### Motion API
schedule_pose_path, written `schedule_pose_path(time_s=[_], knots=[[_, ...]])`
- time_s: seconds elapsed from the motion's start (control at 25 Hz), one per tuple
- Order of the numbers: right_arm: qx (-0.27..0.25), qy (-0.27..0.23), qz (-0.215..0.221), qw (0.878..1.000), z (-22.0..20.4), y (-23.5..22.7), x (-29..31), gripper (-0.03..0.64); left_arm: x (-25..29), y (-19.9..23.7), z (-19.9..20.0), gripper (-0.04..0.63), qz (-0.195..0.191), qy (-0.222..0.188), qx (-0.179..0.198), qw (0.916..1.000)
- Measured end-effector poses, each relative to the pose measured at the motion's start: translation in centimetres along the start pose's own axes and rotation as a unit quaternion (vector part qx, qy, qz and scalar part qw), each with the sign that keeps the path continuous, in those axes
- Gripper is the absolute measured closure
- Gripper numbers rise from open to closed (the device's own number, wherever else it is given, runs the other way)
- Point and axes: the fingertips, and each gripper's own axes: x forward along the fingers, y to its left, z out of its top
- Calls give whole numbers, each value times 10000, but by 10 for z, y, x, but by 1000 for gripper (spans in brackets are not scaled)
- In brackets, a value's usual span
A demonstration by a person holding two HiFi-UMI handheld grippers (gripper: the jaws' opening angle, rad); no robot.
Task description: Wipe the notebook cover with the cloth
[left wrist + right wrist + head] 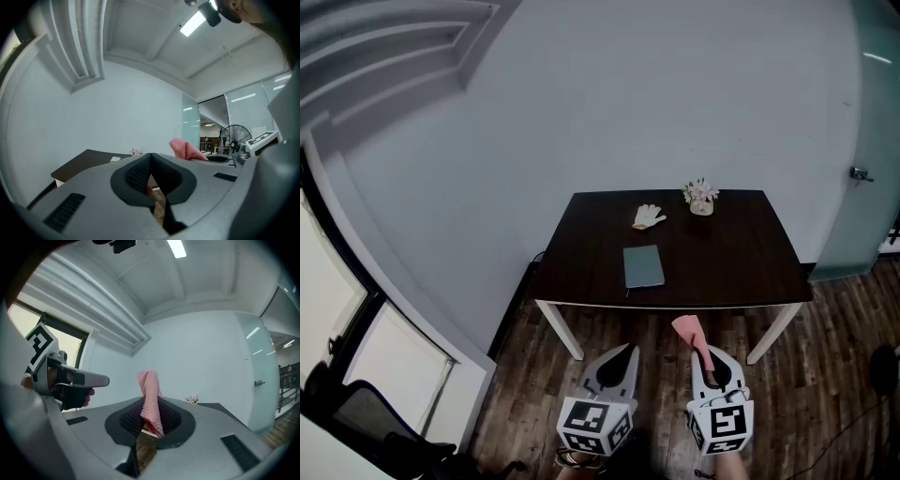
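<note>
The right gripper [707, 358] is clamped on the pink cloth [687, 329], whose free end stands up past the jaws, probably to serve as the wiping pad. The left gripper [616, 360] is closed and empty. The notebook [643, 266] lies flat on the dark table [741, 267], well apart from both.
</note>
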Motion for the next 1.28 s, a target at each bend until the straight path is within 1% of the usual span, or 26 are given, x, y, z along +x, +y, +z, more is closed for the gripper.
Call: schedule_pose_path(time_s=[0.44, 0.72, 1.04, 1.28], knots=[[-94, 50, -49, 9999, 9, 12, 107, 574, 63, 84, 16, 577, -175, 55, -67, 9998], [-194, 65, -114, 9997, 9, 26, 161, 574, 92, 133, 20, 577, -291, 54, -116, 9995], [-288, 137, -199, 9993, 5, 29, 196, 574, 111, 161, 16, 577, -364, 92, -199, 9991], [-303, 161, -158, 9993, 1, 28, 215, 574, 126, 168, 8, 577, -408, 159, -248, 9987]])
